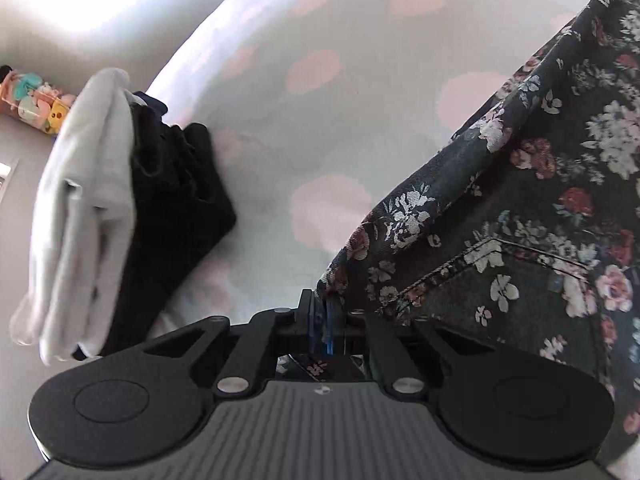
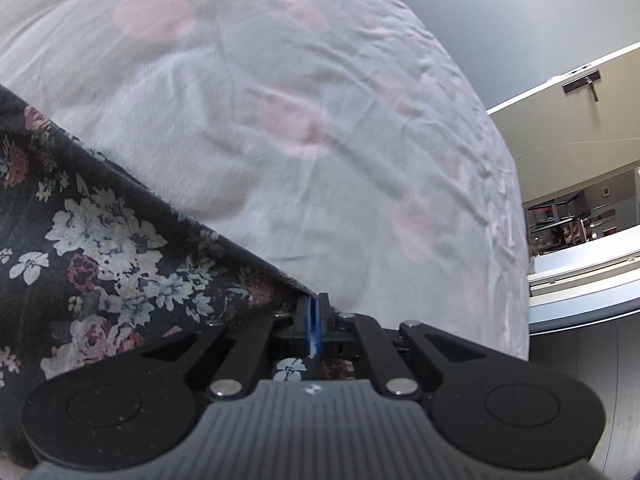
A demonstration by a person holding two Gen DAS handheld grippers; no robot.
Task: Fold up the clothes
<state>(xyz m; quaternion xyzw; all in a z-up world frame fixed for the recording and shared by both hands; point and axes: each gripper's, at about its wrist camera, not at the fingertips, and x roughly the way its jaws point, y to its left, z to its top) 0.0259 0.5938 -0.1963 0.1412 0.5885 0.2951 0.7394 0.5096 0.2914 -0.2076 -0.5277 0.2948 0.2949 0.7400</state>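
Both grippers pinch the floral garment (image 1: 520, 208) over the spotted bedsheet (image 1: 320, 80), the right gripper (image 2: 314, 312) clamped tight, but the left gripper (image 1: 324, 312) looks barely closed, so that corner could slip free and spoil the fold.

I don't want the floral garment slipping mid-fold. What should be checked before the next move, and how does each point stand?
1. Right gripper pinching the floral garment: ok, jaws shut on its edge.
2. Left gripper pinching the same garment: cannot tell; narrow gap, fabric between.
3. Bedsheet ahead free for laying: ok.
4. Folded stack clear of the garment: ok, apart.
5. Garment flat: cannot tell.
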